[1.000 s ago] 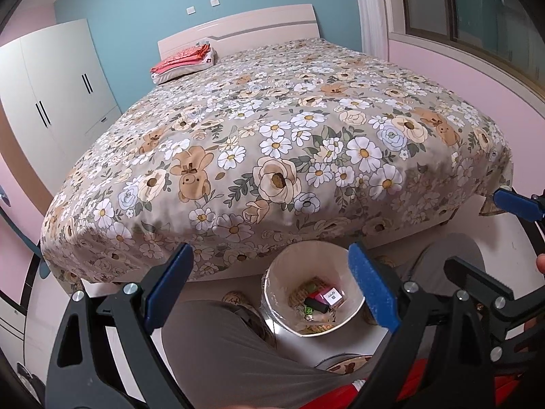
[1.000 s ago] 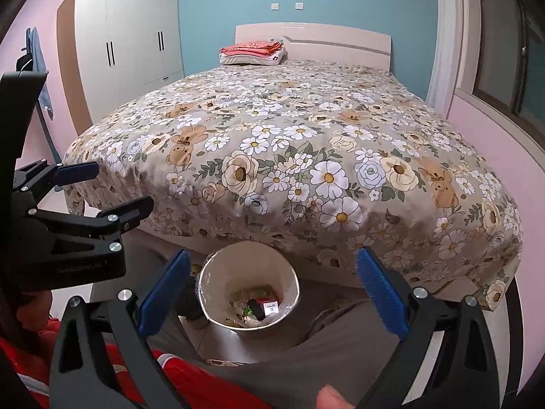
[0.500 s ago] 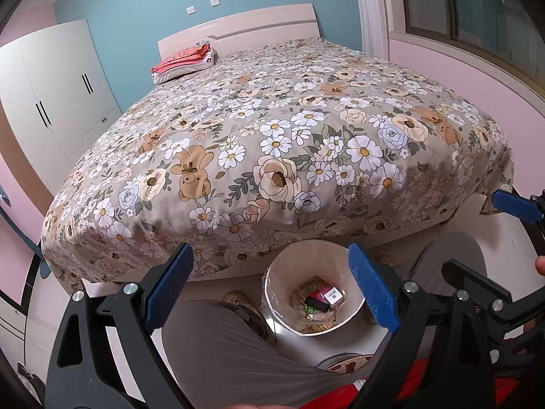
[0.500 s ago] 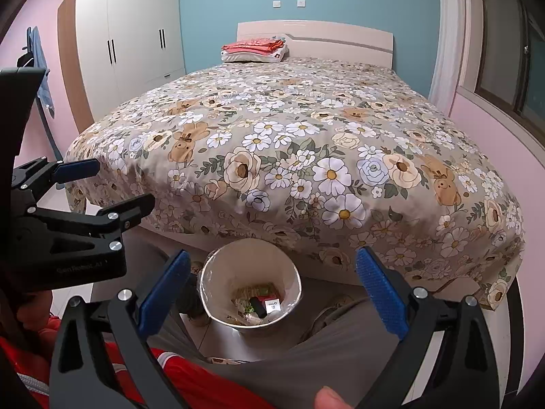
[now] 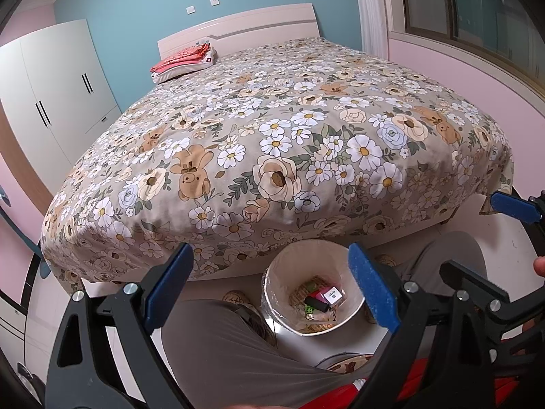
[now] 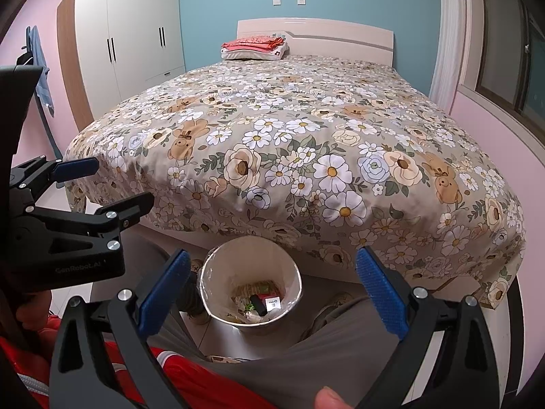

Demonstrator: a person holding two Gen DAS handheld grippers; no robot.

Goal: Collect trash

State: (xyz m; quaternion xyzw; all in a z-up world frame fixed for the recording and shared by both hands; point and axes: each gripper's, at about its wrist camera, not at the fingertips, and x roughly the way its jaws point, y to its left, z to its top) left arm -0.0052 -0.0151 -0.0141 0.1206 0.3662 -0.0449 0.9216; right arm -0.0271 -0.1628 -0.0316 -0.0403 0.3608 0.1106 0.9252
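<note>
A white lined trash bin (image 5: 272, 283) (image 6: 218, 269) stands on the floor at the foot of the bed, between the person's legs. Inside lie several pieces of trash (image 5: 320, 301) (image 6: 262, 301): wrappers, a pink box with a white label, a black tube. My left gripper (image 5: 269, 288) hangs open above the bin, nothing between its blue pads. My right gripper (image 6: 272, 289) is open too and holds nothing. Each gripper shows at the edge of the other's view: the right one (image 5: 511, 208), the left one (image 6: 78, 167).
A big bed with a floral cover (image 5: 272, 143) (image 6: 306, 143) fills the middle. Folded red cloth on a pillow (image 6: 253, 46) lies by the headboard. A white wardrobe (image 6: 129, 41) stands left, a window (image 5: 477, 10) right. The person's grey trouser legs (image 5: 231, 354) and slippers flank the bin.
Both views have shifted only slightly; the right wrist camera has edged a little closer to the bed. Both grippers stay open and nothing was picked up or dropped.
</note>
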